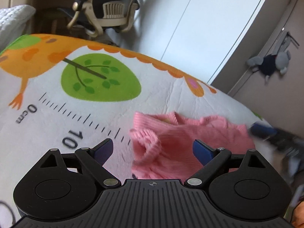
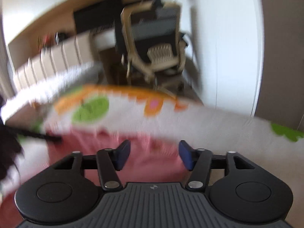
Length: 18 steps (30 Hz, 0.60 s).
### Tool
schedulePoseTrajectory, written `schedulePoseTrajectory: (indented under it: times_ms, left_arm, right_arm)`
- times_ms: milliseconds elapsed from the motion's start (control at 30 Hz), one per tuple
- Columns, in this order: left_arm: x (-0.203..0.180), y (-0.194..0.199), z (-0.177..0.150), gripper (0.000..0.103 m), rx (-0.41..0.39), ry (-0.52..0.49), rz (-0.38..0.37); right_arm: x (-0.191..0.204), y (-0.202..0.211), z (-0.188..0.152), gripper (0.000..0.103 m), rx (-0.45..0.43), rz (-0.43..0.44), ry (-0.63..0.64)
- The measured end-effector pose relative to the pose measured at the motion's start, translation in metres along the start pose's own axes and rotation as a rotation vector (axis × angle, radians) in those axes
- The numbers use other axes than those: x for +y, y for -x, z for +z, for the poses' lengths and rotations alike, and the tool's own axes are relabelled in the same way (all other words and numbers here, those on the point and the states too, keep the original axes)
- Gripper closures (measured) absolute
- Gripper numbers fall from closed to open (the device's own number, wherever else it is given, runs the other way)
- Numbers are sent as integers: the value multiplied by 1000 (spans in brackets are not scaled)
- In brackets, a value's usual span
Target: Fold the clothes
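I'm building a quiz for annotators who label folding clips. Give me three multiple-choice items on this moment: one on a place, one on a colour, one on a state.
1. Where does the garment lie?
A. on the printed mat
B. on the office chair
C. on the bare floor

2. What colour is the garment?
A. blue
B. pink
C. grey

3. How do the two grippers stand?
A. both shut on cloth
B. left shut, right open
C. both open, holding nothing

Key:
1 A: the pink sweater lies crumpled on the printed mat, right of its ruler markings, while the office chair stands beyond the mat's edge.
2 B: its ribbed knit is pink in both wrist views.
3 C: the left gripper and the right gripper each show blue pads spread wide, with no cloth pinched between them.
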State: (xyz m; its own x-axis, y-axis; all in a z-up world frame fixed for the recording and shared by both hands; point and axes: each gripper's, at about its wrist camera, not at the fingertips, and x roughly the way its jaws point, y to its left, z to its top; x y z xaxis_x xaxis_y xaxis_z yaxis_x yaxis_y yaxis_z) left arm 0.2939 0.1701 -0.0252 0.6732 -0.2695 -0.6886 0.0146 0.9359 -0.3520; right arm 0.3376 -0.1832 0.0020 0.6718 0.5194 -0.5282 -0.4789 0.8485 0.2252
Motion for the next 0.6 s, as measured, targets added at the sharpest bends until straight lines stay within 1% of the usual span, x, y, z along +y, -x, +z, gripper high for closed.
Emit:
schedulePoseTrajectory:
  times_ms: [33, 100, 133, 200, 267, 300, 333, 367, 400, 433, 467, 500, 533, 600]
  left_arm:
    - [3, -4, 1, 9, -2, 6, -13]
    - [6, -12, 4, 14, -3, 15, -43]
    - [7, -15, 4, 17, -2, 16, -55]
    - [7, -22, 4, 18, -2, 17, -75]
    - [7, -30, 4, 19, -2, 21, -66]
    - [6, -32, 5, 19, -16, 12, -62]
    - [4, -35, 6, 26, -24, 0, -57]
    - [2, -37, 6, 39, -28, -7, -56]
    - [0, -39, 6, 47, -31, -15, -56]
    - [-3, -39, 5, 58, -31, -27, -61]
    - [-5, -39, 4, 72, -32, -39, -65]
    - [-7, -37, 3, 80, -35, -51, -73]
    - [-8, -30, 2, 86, -46, -62, -87]
    - [-11, -8, 2, 88, -83, -77, -115]
  right_arm:
    - [-6, 1, 6, 44, 6, -8, -21]
    - [-17, -6, 11, 44, 39, -38, -56]
    - [-22, -16, 9, 44, 69, -67, -70]
    - [-29, -35, 1, 44, 112, -98, -102]
    - [-34, -52, -9, 44, 134, -83, -160]
    - [-32, -56, -12, 43, 121, -80, -169]
    - [-29, -61, -13, 48, 117, -67, -166]
    - [-23, -64, -12, 65, 127, -36, -145]
    - [-14, -68, -11, 69, 138, -15, -116]
    - [-5, -69, -12, 72, 144, -21, -72]
    - [4, -69, -13, 78, 148, -37, -21]
    - [12, -66, -14, 91, 150, -51, 24]
    - [17, -58, -13, 95, 144, -51, 42]
    - [20, -33, -7, 97, 100, -31, 36]
